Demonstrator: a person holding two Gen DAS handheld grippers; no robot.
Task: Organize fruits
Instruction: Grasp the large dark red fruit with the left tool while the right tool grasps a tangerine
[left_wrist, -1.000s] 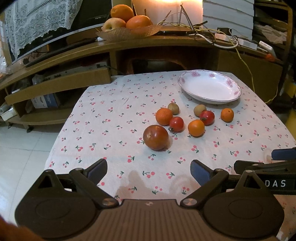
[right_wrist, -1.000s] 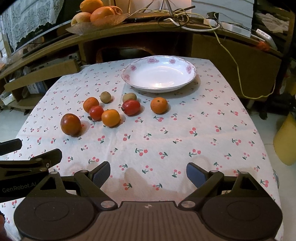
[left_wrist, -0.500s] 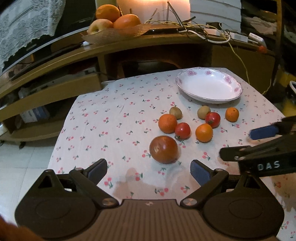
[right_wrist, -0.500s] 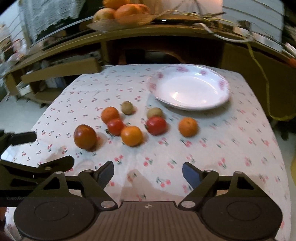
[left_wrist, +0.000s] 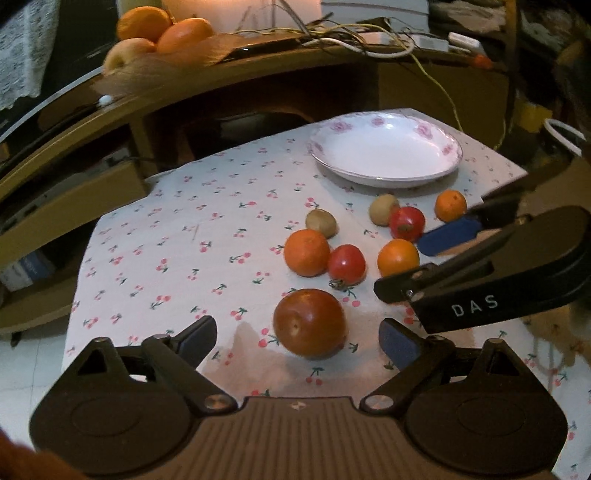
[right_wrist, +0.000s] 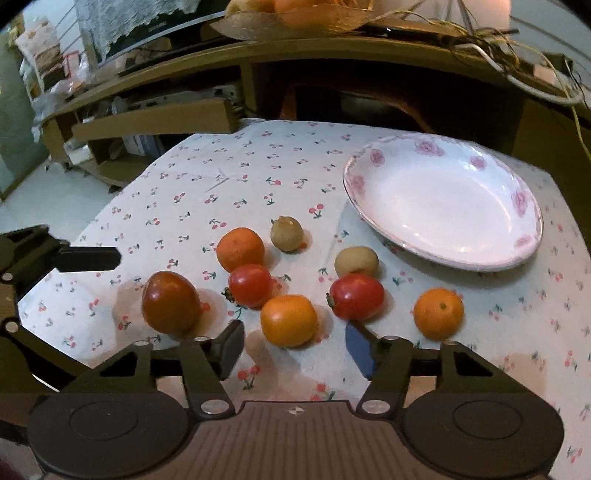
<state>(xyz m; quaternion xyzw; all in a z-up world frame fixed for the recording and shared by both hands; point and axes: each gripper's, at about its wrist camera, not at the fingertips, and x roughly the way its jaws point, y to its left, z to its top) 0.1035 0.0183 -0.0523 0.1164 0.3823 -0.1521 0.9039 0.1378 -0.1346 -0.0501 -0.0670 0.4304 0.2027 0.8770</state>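
My left gripper was spread wide around the big dark tomato, not touching. My right gripper gaped before an orange.

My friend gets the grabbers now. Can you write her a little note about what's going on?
Left tool: open, empty, lined up on the big dark red tomato.
Right tool: open, empty, lined up on the round orange citrus fruit.
Seven fruits lie loose on the cherry-print tablecloth: three orange, two small red, two brownish.
The white floral-rimmed plate holds nothing.
Done: nothing.
Left: probably move every fruit onto the plate.
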